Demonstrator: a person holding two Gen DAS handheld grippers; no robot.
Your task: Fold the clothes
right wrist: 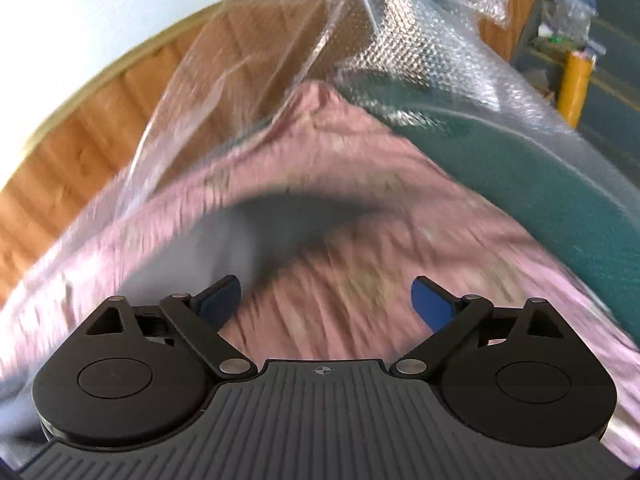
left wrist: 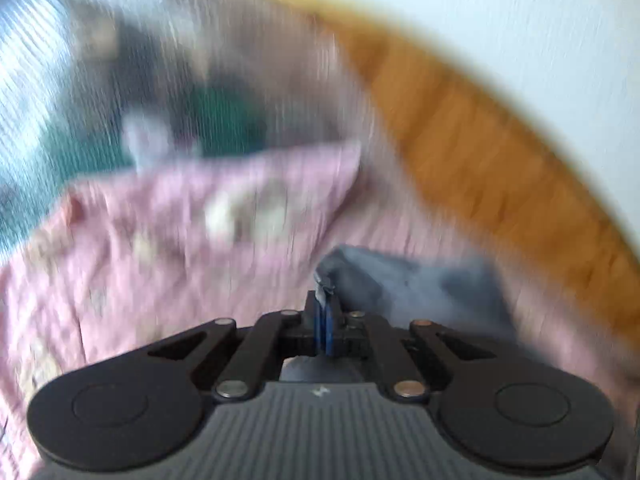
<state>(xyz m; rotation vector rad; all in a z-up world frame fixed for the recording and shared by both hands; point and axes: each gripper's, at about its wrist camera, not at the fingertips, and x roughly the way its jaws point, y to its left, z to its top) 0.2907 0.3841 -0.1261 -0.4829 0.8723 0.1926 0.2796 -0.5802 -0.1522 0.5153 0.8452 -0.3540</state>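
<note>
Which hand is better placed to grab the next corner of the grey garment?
Probably the right gripper: its fingers stand open and empty near the grey garment, while the left gripper is already clamped on it.

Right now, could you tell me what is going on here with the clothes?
A person is folding clothes on a pink sheet with two handheld grippers. The left gripper is shut on a corner of a grey garment lying on the sheet. The right gripper is open above the sheet, holding nothing. Both views are blurred.
</note>
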